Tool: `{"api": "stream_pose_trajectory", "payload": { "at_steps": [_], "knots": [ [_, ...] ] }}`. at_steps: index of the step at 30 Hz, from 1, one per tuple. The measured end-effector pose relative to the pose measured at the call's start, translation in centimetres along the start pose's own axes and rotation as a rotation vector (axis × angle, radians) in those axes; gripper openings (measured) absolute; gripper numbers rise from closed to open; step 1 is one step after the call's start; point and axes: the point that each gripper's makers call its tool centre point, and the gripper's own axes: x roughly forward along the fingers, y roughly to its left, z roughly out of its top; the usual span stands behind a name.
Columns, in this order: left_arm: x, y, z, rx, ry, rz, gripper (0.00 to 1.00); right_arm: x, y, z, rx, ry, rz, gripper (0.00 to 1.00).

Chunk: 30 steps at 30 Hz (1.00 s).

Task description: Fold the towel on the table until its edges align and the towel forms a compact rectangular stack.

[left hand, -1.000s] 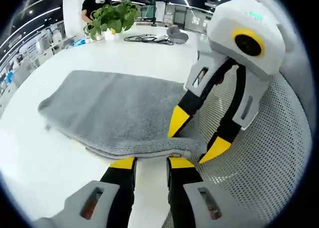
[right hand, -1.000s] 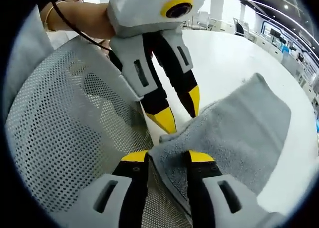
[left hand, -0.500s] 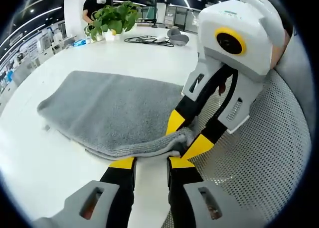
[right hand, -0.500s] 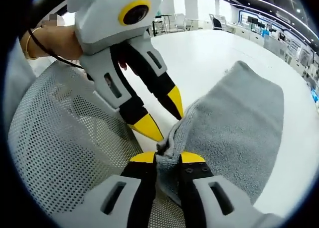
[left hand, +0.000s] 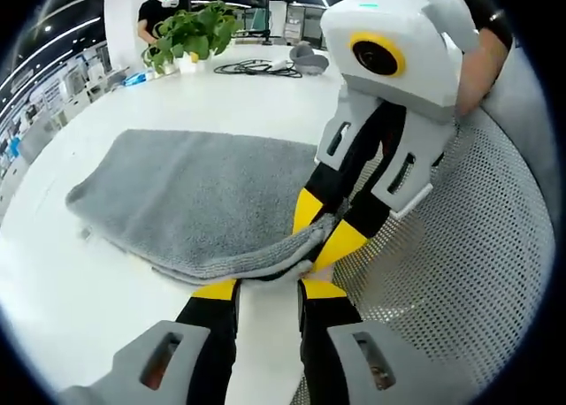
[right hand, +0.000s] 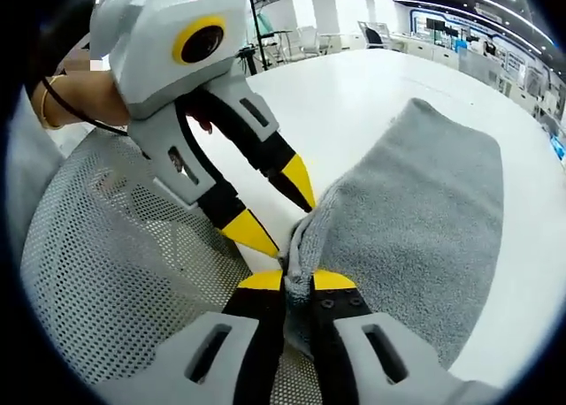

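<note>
One folded towel (left hand: pixel 199 197) stretches lengthwise away from right claw (right hand: pixel 298 279).

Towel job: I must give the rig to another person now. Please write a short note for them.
Right gripper: shut on the towel at its near corner. Left gripper: open, jaws at the near edge, nothing pinched. Towel: grey, already doubled into layers, flat on the white table, near edge beside a mesh chair. Left to do: grip the edge with the left too, fold again, align edges into a compact stack.
</note>
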Motion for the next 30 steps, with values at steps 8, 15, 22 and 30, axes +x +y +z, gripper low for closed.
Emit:
{"api": "stream_pose_trajectory", "payload": {
  "at_steps": [8,15,22,30],
  "knots": [
    [-0.5,0.2,1.8,0.199,-0.004,0.028,0.34,-0.6,-0.1,0.7,-0.015,-0.003,0.017,0.06],
    [0.5,-0.5,2.8,0.362,0.014,-0.030,0.34,-1.6,0.1,1.4,-0.104,0.014,0.024,0.06],
    [1.1,-1.1,3.3,0.386,0.020,-0.075,0.20,-2.3,-0.6,1.3,-0.144,0.016,0.009,0.07],
    [1.3,-1.3,3.2,0.295,0.011,-0.111,0.10,-3.9,-1.3,0.4,-0.136,0.012,-0.011,0.10]
  ]
}}
